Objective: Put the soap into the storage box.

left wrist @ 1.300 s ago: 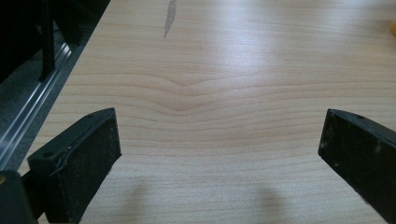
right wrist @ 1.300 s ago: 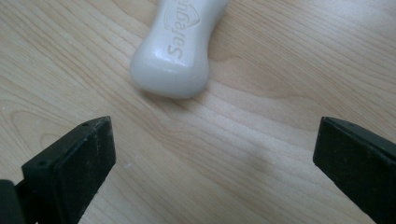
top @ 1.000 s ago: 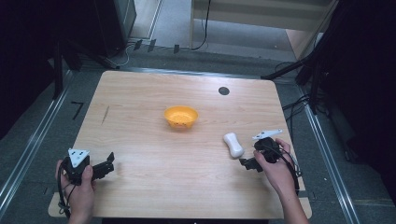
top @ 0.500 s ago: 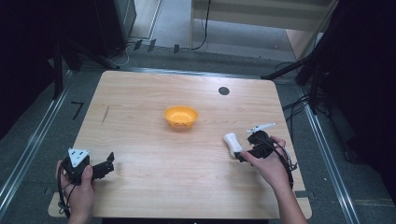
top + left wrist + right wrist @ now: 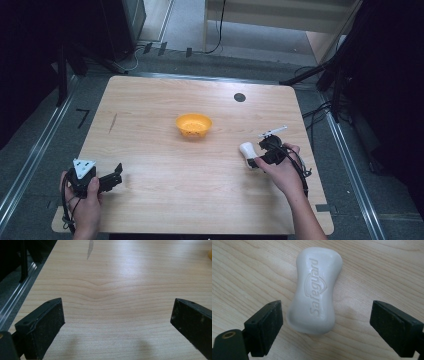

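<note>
Your left gripper [image 5: 116,177] rests at the near left of the desk [image 5: 150,100], its jaws spread wide over bare wood. Your right gripper [image 5: 325,327] is lining up on the soap bar [image 5: 317,288], which lies flat on the desk at the right; the jaws have just been closing, the bar's near end between them, neither pad touching yet. Push in further before you squeeze. The orange bowl [image 5: 193,125] sits beyond, mid-desk.

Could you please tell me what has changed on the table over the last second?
The right tool has moved up to the white soap bar, its near end now between the jaws, which have just been closing but do not yet press on it. The soap lies where it lay. The left tool, open, and the orange bowl have stayed put.
</note>
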A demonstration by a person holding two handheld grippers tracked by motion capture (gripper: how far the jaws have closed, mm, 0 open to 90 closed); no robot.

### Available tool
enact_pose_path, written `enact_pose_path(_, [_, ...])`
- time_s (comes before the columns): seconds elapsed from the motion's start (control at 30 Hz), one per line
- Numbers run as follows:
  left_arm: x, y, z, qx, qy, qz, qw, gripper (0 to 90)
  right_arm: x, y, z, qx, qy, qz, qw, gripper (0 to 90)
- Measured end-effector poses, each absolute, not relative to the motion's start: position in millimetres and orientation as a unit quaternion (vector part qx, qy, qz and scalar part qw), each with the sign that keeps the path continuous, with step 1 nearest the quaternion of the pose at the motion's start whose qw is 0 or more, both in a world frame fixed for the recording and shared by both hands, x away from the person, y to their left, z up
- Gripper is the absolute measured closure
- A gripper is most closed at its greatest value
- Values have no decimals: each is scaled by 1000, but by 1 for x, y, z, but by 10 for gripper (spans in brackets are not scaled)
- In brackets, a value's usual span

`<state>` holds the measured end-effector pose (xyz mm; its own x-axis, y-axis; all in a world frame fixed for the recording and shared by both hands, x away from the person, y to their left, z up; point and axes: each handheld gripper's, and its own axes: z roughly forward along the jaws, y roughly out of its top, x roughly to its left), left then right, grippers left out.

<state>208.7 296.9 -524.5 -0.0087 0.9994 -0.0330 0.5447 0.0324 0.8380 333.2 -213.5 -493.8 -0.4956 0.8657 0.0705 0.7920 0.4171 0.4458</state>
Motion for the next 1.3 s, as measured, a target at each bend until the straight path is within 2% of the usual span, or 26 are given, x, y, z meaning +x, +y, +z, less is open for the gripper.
enact_pose_path(0.43, [209, 297, -524, 613, 630, 327, 346, 0, 347, -203, -493, 503, 838, 200, 70, 151])
enact_pose_path(1.3, [209, 297, -524, 615, 630, 325, 346, 0, 362, -186, -506, 518, 834, 181, 56, 333])
